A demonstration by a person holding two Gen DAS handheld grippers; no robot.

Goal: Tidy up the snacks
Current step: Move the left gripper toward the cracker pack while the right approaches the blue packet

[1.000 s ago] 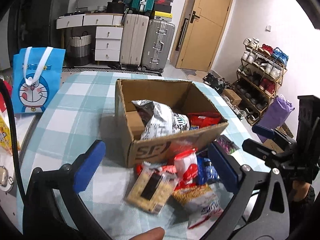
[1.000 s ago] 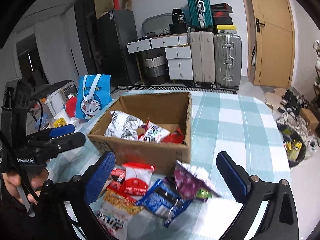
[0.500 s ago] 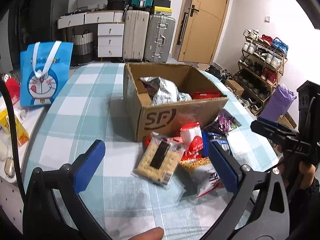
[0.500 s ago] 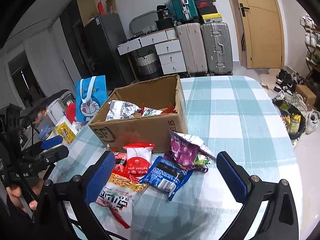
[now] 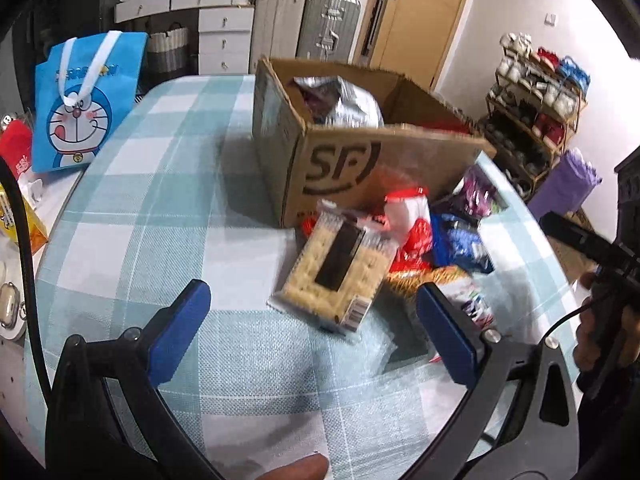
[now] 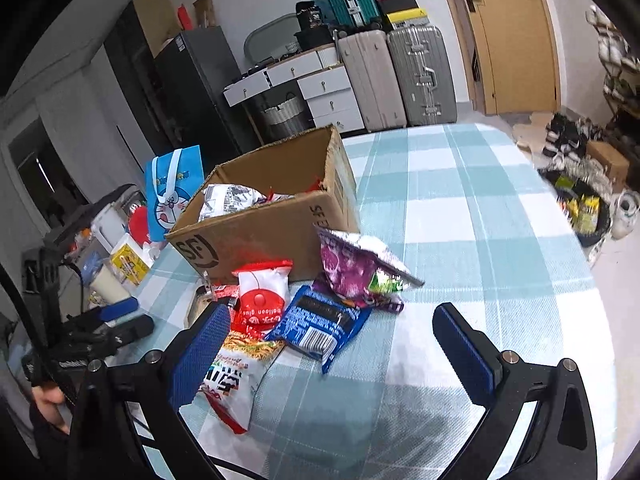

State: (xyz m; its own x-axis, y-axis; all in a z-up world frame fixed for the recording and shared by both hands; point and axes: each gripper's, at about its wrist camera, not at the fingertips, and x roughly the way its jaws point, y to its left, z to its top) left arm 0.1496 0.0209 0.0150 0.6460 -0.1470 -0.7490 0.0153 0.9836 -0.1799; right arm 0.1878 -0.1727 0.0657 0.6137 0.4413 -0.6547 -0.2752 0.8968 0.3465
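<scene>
An open cardboard box marked SF stands on the checked tablecloth with a silver bag and red packs inside; it also shows in the right wrist view. Loose snacks lie in front of it: a cracker pack, a red-white pack, a blue pack, a purple bag and a noodle pack. My left gripper is open and empty, just short of the cracker pack. My right gripper is open and empty over the blue pack's near end.
A blue Doraemon bag stands at the table's left edge, with a yellow box and small items beside it. Suitcases, drawers and a door are behind. A shoe rack stands to the right.
Both grippers have pulled back and dropped lower toward the loose snacks in front of the box. Both stay open and empty.
</scene>
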